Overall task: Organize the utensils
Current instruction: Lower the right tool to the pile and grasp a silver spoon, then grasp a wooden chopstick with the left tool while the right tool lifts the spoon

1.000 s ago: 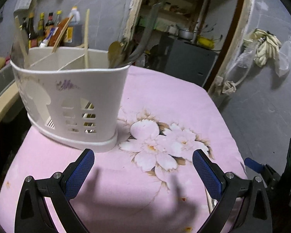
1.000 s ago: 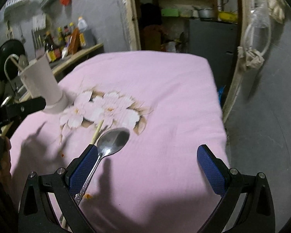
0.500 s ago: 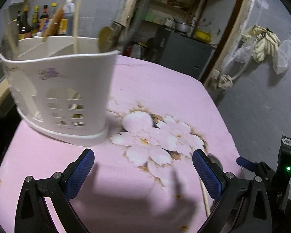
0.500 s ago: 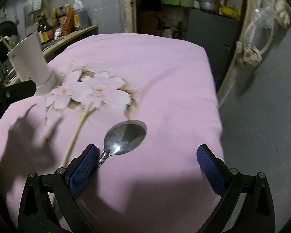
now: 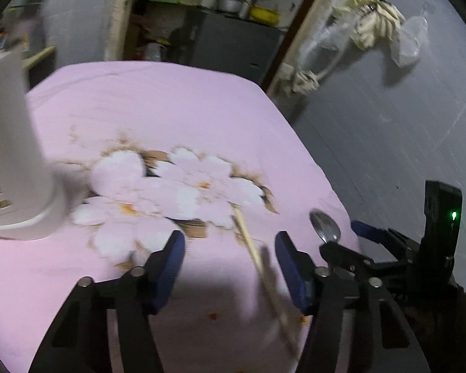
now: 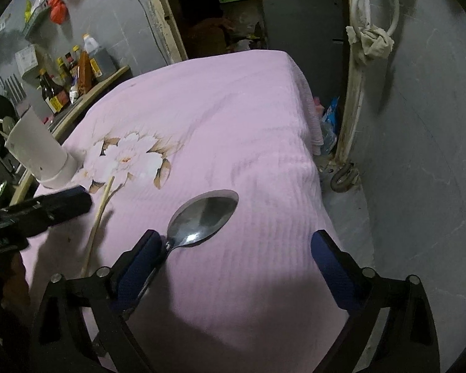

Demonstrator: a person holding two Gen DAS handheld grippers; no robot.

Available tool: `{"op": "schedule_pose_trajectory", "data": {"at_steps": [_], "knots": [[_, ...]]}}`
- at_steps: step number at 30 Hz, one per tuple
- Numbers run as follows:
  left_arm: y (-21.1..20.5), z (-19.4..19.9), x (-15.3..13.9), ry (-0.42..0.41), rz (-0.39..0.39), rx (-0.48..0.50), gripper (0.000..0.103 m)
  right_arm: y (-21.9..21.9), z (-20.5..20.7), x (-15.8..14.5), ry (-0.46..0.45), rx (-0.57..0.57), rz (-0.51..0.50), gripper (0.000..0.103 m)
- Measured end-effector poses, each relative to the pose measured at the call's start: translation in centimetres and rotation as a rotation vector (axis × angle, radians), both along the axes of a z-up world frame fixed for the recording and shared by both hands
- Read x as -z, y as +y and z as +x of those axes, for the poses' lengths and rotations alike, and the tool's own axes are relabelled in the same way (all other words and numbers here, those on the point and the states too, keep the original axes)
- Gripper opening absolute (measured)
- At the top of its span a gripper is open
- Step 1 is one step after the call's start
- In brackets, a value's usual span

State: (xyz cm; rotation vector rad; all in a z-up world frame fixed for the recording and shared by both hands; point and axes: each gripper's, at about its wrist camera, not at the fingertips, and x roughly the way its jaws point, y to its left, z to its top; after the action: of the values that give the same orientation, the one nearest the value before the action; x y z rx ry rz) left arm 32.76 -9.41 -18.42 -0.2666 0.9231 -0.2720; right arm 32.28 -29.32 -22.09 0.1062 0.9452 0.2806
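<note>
The right hand-held gripper [image 6: 233, 248] gapes over the metal spoon [image 6: 206, 217]; the left hand-held gripper [image 5: 228, 253], part-open and empty, should centre on the chopstick [image 5: 248, 242] at one o'clock before closing.

A: How do the left tongs [image 5: 228, 262] stand?
B: Low and pointing forward, their blue pads [image 5: 167, 261] parted by a moderate gap with nothing pinched between them.
A: And the right tongs [image 6: 234, 262]?
B: Spread wide, both black arms angled outward. In the left wrist view they [image 5: 352, 239] sit just beside the left pair, to its right, level with it.
</note>
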Motion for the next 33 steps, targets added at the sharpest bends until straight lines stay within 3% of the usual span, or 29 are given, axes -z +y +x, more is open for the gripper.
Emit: {"op": "schedule_pose_trajectory", "data": {"at_steps": [3, 7, 11, 14, 15, 18, 25, 33], "knots": [[-0.9, 0.6, 0.3, 0.01, 0.018, 0.035, 0.045, -0.7, 0.2, 0.0, -0.008, 0.021, 0.011, 0.072], [-1.7, 1.2, 0.3, 0.018, 0.044, 0.056, 0.036, -1.1, 1.1, -0.2, -0.01, 0.014, 0.006, 0.06], [-2.0, 1.7, 0.3, 0.023, 0.07, 0.079, 0.034, -1.0, 2.0, -0.5, -0.008, 0.021, 0.016, 0.039], [-2.4, 2.1, 0.2, 0.03, 0.092, 0.099, 0.032, -0.8, 2.6, -0.6, 0.006, 0.037, 0.021, 0.03], [-2.5, 2.3, 0.3, 0.033, 0.099, 0.104, 0.027, -0.8, 2.7, -0.6, 0.009, 0.038, 0.025, 0.026], [-2.6, 2.7, 0.4, 0.052, 0.105, 0.11, 0.021, -1.4, 3.2, -0.5, 0.044, 0.048, 0.092, 0.014], [-1.5, 3.1, 0.4, 0.097, 0.053, 0.079, 0.01, -2.7, 3.9, -0.2, 0.096, 0.085, 0.265, 0.008], [-0.9, 1.2, -1.6, 0.072, 0.035, 0.052, 0.005, -2.0, 3.2, -1.2, 0.073, 0.069, 0.315, 0.003]]}}
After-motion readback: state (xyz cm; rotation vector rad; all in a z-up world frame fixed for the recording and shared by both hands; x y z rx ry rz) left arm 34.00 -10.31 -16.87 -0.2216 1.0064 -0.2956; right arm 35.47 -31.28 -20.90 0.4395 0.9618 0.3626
